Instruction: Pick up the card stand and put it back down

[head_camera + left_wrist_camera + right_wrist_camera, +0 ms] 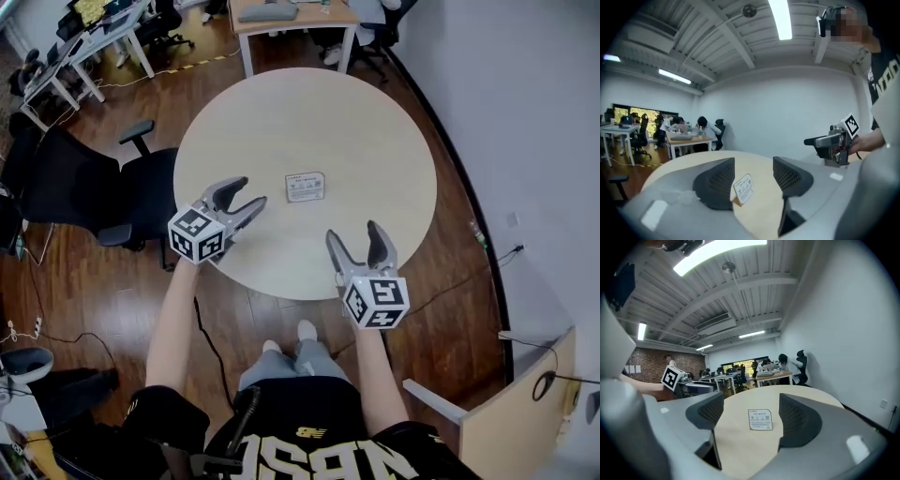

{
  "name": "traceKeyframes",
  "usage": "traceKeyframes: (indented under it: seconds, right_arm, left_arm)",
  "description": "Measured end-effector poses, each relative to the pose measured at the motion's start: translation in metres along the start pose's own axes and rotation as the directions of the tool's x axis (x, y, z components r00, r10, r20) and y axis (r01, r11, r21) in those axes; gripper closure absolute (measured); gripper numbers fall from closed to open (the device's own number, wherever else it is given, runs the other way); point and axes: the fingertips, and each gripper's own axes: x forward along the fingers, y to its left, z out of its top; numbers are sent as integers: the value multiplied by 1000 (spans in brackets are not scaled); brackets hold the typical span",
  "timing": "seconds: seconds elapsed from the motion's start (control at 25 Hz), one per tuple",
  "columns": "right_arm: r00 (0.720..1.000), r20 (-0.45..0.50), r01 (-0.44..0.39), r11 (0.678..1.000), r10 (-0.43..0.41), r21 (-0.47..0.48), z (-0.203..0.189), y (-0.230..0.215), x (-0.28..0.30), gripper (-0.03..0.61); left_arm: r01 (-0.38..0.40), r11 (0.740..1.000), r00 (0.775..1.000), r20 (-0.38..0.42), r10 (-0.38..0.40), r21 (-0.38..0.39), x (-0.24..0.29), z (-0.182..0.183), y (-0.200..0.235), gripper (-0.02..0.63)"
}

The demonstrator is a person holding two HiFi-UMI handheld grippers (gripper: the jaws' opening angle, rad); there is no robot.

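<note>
Card stand stands near the middle of the round table, untouched, while your left gripper and right gripper hang short of it over the table's near edge, both with jaws apart and holding nothing.

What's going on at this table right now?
A person at a round table holds a gripper in each hand. The card stand stands near the table's middle, untouched. The left gripper and the right gripper both hover over the near side, short of the stand, fingers apart and nothing gripped. Whether the pick-up has not started or the stand is already back down, these views cannot tell.
</note>
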Motion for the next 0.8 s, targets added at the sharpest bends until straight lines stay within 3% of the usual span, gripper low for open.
traceKeyframes:
  seconds: [0.2,0.32,0.44,0.68,0.8]
  right_arm:
    - [995,55,-74,993,79,-87,41,53,-13,206]
    - [993,71,-85,989,94,-118,54,76,-35,206]
    - [990,109,-73,991,86,-113,66,86,-61,206]
    - [979,164,-101,986,123,-136,81,88,-111,206]
    - [970,169,-146,976,173,-159,82,73,-141,206]
  left_arm:
    - [-184,982,970,171,173,51,-77,71,-25,353]
    - [-225,973,954,219,207,59,-110,86,-58,350]
    - [-282,957,933,253,257,71,-132,91,-89,294]
    - [-451,892,853,305,423,23,-160,87,-156,279]
    - [-544,839,804,297,516,16,-162,83,-202,279]
